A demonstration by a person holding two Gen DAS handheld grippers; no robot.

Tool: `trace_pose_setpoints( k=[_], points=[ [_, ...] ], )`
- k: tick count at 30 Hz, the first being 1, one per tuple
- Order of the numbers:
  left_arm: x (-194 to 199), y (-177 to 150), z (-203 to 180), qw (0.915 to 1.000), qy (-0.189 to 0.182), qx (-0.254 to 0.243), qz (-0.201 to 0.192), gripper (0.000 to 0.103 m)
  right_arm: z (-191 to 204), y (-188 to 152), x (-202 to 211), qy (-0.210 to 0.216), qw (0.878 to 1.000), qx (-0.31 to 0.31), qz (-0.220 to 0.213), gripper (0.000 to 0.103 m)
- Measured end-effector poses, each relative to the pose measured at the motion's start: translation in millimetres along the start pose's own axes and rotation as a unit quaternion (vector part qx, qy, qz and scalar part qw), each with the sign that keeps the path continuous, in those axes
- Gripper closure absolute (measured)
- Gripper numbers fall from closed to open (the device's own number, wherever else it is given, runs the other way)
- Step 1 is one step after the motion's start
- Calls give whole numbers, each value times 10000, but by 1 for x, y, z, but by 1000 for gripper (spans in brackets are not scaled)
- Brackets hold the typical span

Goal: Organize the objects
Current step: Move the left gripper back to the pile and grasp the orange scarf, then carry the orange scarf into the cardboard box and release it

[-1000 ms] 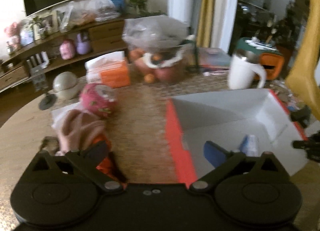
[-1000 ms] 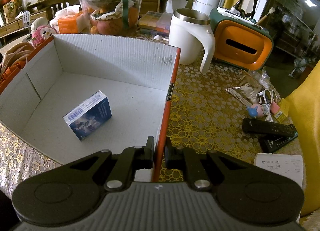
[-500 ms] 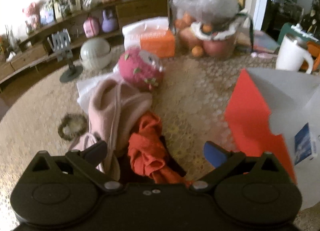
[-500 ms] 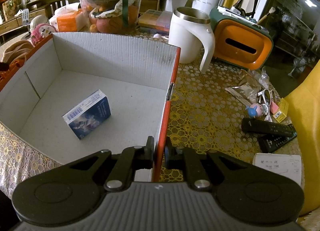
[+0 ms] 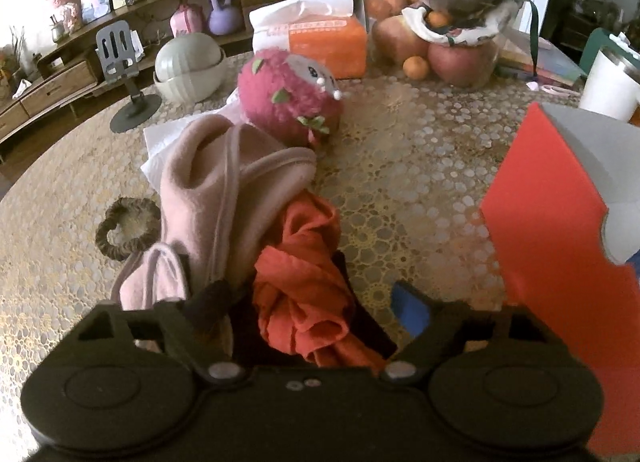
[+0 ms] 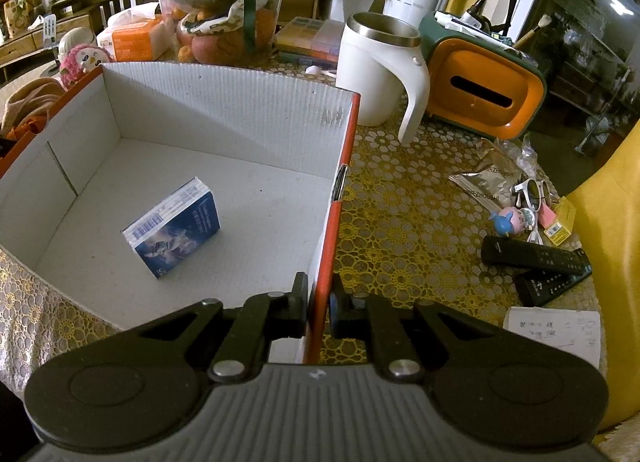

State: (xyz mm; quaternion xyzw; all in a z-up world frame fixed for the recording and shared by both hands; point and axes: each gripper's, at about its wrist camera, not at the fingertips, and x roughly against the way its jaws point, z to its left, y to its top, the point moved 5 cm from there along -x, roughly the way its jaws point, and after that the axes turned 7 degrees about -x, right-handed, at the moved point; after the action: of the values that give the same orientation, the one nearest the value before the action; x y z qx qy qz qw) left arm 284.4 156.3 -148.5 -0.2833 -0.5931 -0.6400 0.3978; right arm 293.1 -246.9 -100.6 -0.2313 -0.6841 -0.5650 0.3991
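My left gripper (image 5: 310, 302) is open, its fingers on either side of a crumpled orange cloth (image 5: 308, 290) lying on a dark object. A pink cloth bag (image 5: 224, 197) lies just left of it and a pink plush toy (image 5: 288, 97) sits beyond. My right gripper (image 6: 319, 304) is shut on the right wall of the orange-and-white cardboard box (image 6: 334, 197). A blue card pack (image 6: 174, 227) lies on the box floor. The box's orange side (image 5: 552, 229) shows at the right of the left wrist view.
A brown hair tie (image 5: 126, 227), tissue box (image 5: 320, 37), fruit bag (image 5: 440, 21) and white bowl (image 5: 188, 65) stand beyond the cloths. Right of the box are a white mug (image 6: 380, 69), orange holder (image 6: 484, 89), two remotes (image 6: 536, 262), a small figure (image 6: 510, 217) and a notepad (image 6: 556, 336).
My left gripper has swung left from over the box to the cloths and closed in on the orange cloth. My right gripper has kept its hold on the box wall.
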Motion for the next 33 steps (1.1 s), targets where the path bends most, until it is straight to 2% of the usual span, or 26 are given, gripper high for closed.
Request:
trace_pose_setpoints(
  k=[3,5,10,21,28,33],
  points=[
    [-1,-2,0,10000,34,3,47,39,0,0,0,1,10000,2,1,93],
    [-1,-3,1,9999,116,-16,65,55,1,0,0,-2,10000,-4,2,93],
    [8,-5,2,9996,228,-152,-16,69,0,0,0,-7,10000,-3,5,93],
    [71,1,4,9991,-138,28,-391,71,0,0,0,-38,10000,9,-3,93],
    [111,10,-17,9971,-412,-50,-643,71,-2,0,1,-24,10000,-27,7,93],
    [134,24,-46,9941,-626,-196,-867,71,-2,1,1,-24,10000,-69,23,93]
  ],
)
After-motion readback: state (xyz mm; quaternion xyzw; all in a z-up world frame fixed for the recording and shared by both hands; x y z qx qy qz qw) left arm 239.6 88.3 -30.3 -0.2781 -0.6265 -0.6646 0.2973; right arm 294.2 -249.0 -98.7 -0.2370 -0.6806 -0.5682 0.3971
